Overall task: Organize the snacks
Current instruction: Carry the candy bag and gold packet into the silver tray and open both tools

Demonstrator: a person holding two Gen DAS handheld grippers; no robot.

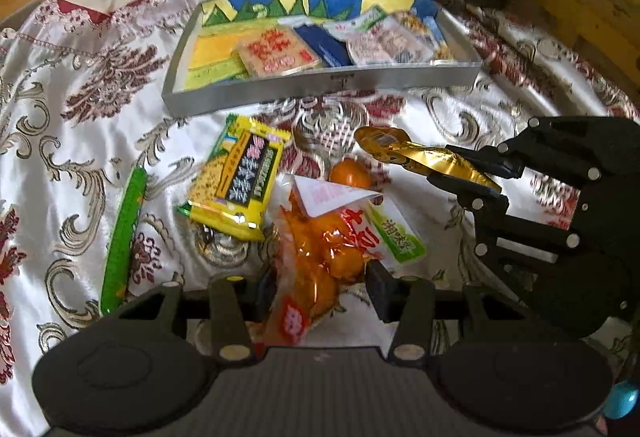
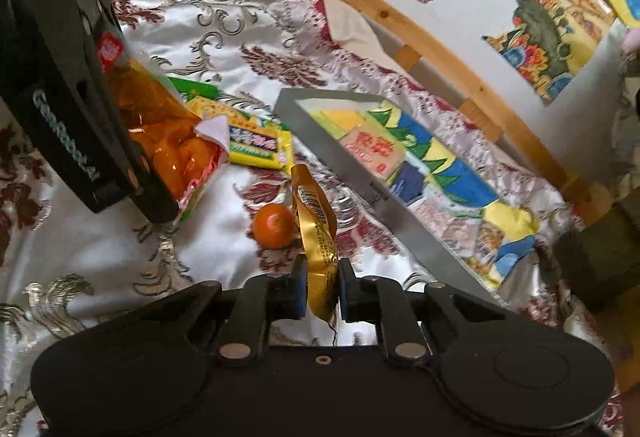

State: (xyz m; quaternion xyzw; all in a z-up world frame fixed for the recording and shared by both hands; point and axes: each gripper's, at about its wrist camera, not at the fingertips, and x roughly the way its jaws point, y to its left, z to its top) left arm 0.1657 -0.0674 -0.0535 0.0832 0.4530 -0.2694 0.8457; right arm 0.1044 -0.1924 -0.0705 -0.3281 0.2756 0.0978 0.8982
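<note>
The left gripper (image 1: 320, 291) holds a clear orange bag (image 1: 316, 257) of glossy round snacks; its fingers (image 1: 378, 287) press on the two sides of the crinkled plastic. The right gripper (image 2: 323, 291) has its fingers (image 2: 298, 291) closed on a gold foil packet (image 2: 316, 237), which is thin, shiny and stands on its edge between the blue pads.

Both bags are above a satin cloth (image 1: 80, 85), white with dark red and silver flower patterns, smooth and a little wrinkled. On the cloth lie a flat yellow packet (image 1: 236, 183) with black lettering, a long green stick packet (image 1: 122, 237), and a small round orange fruit (image 2: 275, 225) just beside the gold packet.

Behind them stands a shallow rectangular tray (image 1: 320, 83) with grey metal-like walls and a bright painted bottom. Inside it are several flat packets, among them a beige square packet (image 1: 274, 51) with red characters and a dark blue packet (image 1: 322, 43). A curved wooden rail (image 2: 420, 33) borders the cloth.
</note>
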